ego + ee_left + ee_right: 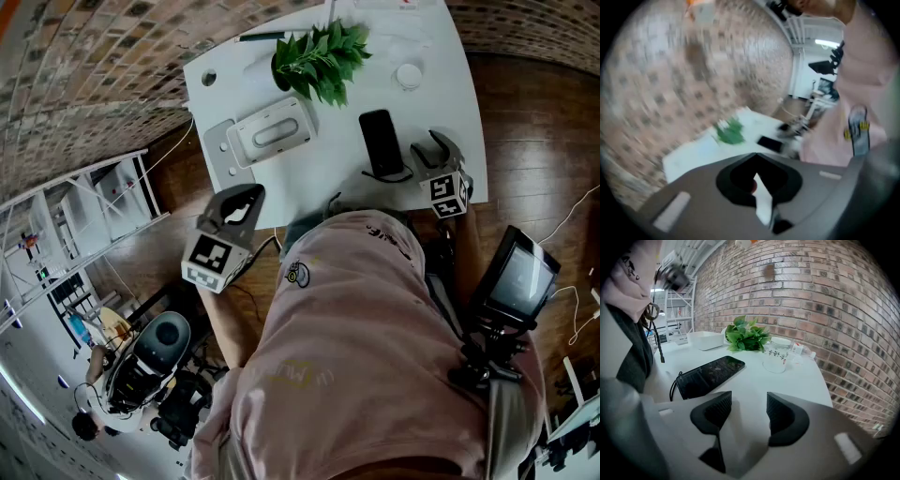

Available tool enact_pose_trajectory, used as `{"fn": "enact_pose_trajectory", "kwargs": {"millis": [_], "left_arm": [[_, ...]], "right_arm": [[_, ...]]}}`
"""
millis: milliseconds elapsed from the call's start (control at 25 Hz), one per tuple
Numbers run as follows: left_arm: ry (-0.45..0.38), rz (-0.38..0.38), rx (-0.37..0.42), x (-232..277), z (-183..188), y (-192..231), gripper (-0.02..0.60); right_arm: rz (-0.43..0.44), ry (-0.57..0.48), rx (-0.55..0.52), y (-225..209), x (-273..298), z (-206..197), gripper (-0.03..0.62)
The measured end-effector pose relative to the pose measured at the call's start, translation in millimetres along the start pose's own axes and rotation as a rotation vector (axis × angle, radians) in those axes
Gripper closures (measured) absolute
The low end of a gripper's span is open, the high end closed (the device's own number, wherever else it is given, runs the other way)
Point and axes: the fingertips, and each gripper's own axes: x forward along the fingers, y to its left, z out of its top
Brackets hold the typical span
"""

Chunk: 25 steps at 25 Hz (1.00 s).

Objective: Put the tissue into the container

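Observation:
A white rectangular box point(272, 134) with an oval lid lies on the white table point(431, 47) next to a green plant point(321, 56); the right gripper view shows the box point(705, 339) far left. A clear printed cup point(777, 355) stands behind a black phone point(708, 376). My left gripper point(249, 195) hangs off the table's front left edge, shut. A white sliver shows between its jaws point(755, 174), and I cannot tell what it is. My right gripper point(749, 411) is open and empty, low over the table's front right, near the phone point(380, 141).
A cable runs from the phone toward the table's front edge. A brick wall stands behind the table. Metal shelving point(84, 216) is on the left, and a screen on a stand point(516, 281) on the right. The person's pink shirt fills the lower head view.

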Motion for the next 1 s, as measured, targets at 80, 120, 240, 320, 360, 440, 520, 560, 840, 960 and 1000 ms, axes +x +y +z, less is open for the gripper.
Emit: {"fn": "enact_pose_trajectory", "kwargs": {"millis": [80, 120, 240, 320, 360, 440, 520, 560, 840, 960, 1000], "left_arm": [[0.155, -0.162, -0.040, 53.8, -86.9, -53.4, 0.577], [0.223, -0.224, -0.054, 72.2, -117.7, -75.9, 0.577], [0.364, -0.320, -0.078, 91.8, -151.9, -111.0, 0.577], [0.382, -0.299, -0.080, 91.9, -149.5, -105.7, 0.577], [0.379, -0.280, -0.074, 91.3, -146.1, -100.6, 0.577], [0.372, -0.259, -0.051, 91.5, -141.7, -95.3, 0.577], [0.381, -0.248, -0.034, 94.6, -143.6, -92.8, 0.577], [0.394, -0.240, -0.029, 96.6, -146.7, -90.9, 0.577], [0.052, -0.281, -0.086, 97.2, -85.8, -85.2, 0.575], [-0.217, -0.365, -0.314, 112.9, -31.0, -67.2, 0.449], [-0.273, -0.380, -0.382, 123.4, -20.0, -57.0, 0.403]], "right_arm": [[0.005, 0.004, -0.001, 1.9, -0.7, -2.1, 0.370], [0.006, 0.004, -0.001, 2.3, -0.7, -2.5, 0.370], [0.008, -0.003, 0.008, 2.1, 1.2, -2.6, 0.370], [0.008, -0.006, 0.014, 2.4, 1.8, -3.1, 0.370], [0.006, -0.005, 0.014, 2.8, 1.3, -3.2, 0.370], [-0.001, -0.004, 0.010, 4.0, 0.0, -4.0, 0.370], [-0.016, -0.001, -0.010, 4.8, -0.3, -1.9, 0.370], [-0.021, 0.004, -0.028, 4.6, -0.3, 1.0, 0.368], [0.215, 0.092, -0.052, 11.3, -29.2, -8.2, 0.258], [0.474, 0.116, 0.225, 29.4, -48.5, -16.0, 0.211], [0.551, 0.108, 0.351, 35.0, -51.3, -14.9, 0.194]]}}
